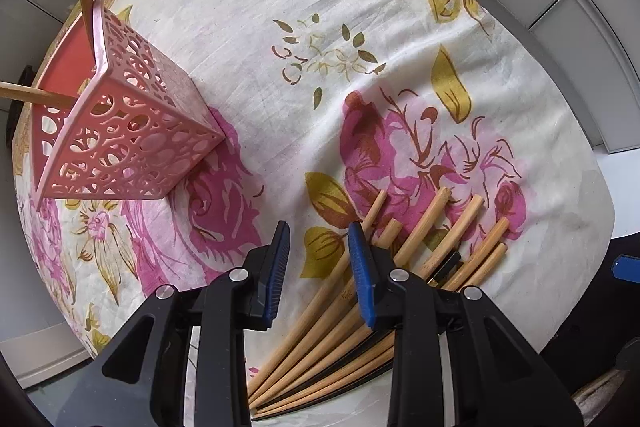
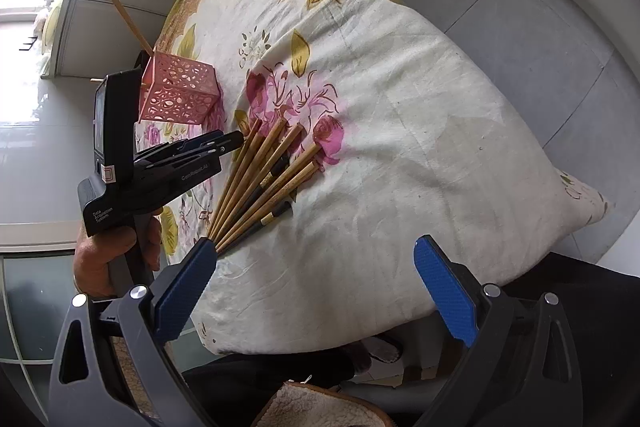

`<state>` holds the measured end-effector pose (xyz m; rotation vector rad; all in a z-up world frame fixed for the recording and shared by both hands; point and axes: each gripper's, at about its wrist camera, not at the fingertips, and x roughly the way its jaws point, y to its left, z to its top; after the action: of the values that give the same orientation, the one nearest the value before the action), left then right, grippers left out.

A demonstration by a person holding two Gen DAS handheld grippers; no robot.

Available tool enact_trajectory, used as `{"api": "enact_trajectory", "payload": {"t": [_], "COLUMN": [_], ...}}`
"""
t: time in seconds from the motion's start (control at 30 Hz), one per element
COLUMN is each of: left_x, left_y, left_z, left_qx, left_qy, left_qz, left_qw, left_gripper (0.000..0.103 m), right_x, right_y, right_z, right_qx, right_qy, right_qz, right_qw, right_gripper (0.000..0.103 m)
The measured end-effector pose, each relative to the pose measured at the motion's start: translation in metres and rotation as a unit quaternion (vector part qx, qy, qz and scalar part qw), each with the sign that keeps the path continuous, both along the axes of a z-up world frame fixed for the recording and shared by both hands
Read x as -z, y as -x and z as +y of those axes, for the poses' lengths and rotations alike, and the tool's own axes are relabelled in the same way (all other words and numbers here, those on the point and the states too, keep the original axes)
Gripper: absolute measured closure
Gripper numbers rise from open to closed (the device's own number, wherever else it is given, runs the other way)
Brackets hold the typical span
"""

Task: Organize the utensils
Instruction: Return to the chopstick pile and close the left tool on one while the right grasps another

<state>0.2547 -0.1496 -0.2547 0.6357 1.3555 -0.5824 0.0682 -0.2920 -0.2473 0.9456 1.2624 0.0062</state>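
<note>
Two chopsticks already stood in the pink holder near the tabletop's far-left edge; a fan of chopsticks still lay near its front edge. The left hand-held gripper, partly spread, pinched nothing; the right hand-held gripper stood wide.

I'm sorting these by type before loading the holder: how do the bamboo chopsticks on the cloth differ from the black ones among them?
The bamboo chopsticks are pale tan, plain, and make up most of the fan. The black chopsticks are dark with a gold band, few, and lie partly buried under the tan ones. Both kinds lie flat on the floral cloth, with their narrow ends converging.
</note>
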Motion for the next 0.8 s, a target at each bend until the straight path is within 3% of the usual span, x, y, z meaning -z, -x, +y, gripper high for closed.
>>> {"api": "enact_trajectory", "payload": {"t": [0.23, 0.4, 0.47, 0.5, 0.7, 0.8], "left_x": [-0.008, 0.009, 0.008, 0.009, 0.004, -0.013], "left_y": [0.009, 0.011, 0.012, 0.013, 0.008, 0.01], "left_z": [-0.007, -0.007, -0.005, -0.003, 0.015, 0.033], "left_qx": [0.019, 0.03, 0.037, 0.035, -0.011, -0.022], "left_qy": [0.014, -0.017, -0.001, 0.011, 0.053, 0.062], "left_qz": [0.006, 0.009, 0.018, 0.03, 0.035, 0.01], "left_qw": [0.9997, 0.9994, 0.9991, 0.9989, 0.9979, 0.9978], "left_gripper": [0.073, 0.075, 0.081, 0.091, 0.092, 0.094], "right_x": [0.003, 0.006, 0.007, 0.008, 0.021, 0.03], "right_y": [0.001, 0.001, 0.0, -0.001, -0.018, -0.03], "right_z": [-0.008, -0.007, -0.007, -0.006, 0.003, 0.01], "right_qx": [0.009, 0.01, 0.012, 0.014, 0.025, 0.039], "right_qy": [-0.004, -0.003, -0.002, 0.0, 0.004, 0.003], "right_qz": [0.004, 0.01, 0.014, 0.017, 0.047, 0.06], "right_qw": [1.0, 1.0, 1.0, 1.0, 0.999, 0.997], "right_gripper": [0.007, 0.007, 0.007, 0.007, 0.007, 0.009]}}
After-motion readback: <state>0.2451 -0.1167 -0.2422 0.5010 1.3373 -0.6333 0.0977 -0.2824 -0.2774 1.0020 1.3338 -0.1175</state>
